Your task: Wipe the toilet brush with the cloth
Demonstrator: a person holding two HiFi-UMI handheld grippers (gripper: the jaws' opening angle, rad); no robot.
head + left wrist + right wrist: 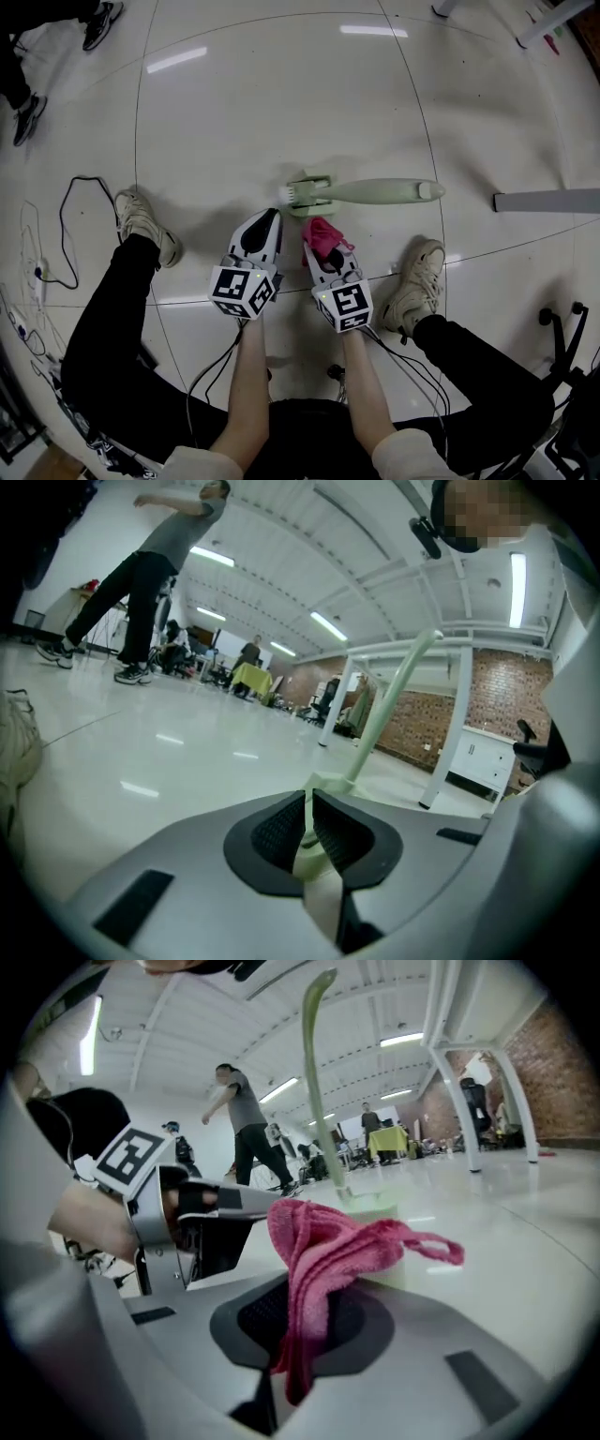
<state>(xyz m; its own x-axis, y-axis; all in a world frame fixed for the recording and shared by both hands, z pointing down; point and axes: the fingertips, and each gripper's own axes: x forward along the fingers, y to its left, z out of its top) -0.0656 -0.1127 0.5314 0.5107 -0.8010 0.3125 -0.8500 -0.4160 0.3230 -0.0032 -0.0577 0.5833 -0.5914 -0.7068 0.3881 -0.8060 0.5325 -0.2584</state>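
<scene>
A pale green toilet brush (375, 191) lies on the white floor, its head to the left and its handle pointing right. My left gripper (274, 216) reaches the brush's head end. In the left gripper view the gripper (309, 832) is shut on a thin pale green part of the brush, whose handle (384, 714) runs away from the jaws. My right gripper (314, 246) sits just right of the left one, near the brush, shut on a pink cloth (323, 232). The right gripper view shows the cloth (328, 1241) bunched above the pads, with the brush handle (314, 1082) behind it.
My shoes (141, 220) (417, 281) flank the grippers on the floor. A black cable (70, 216) loops at the left. A grey bar (548, 201) lies at the right, near a chair base (562, 328). A person (141, 574) walks in the background, near a white table frame (459, 724).
</scene>
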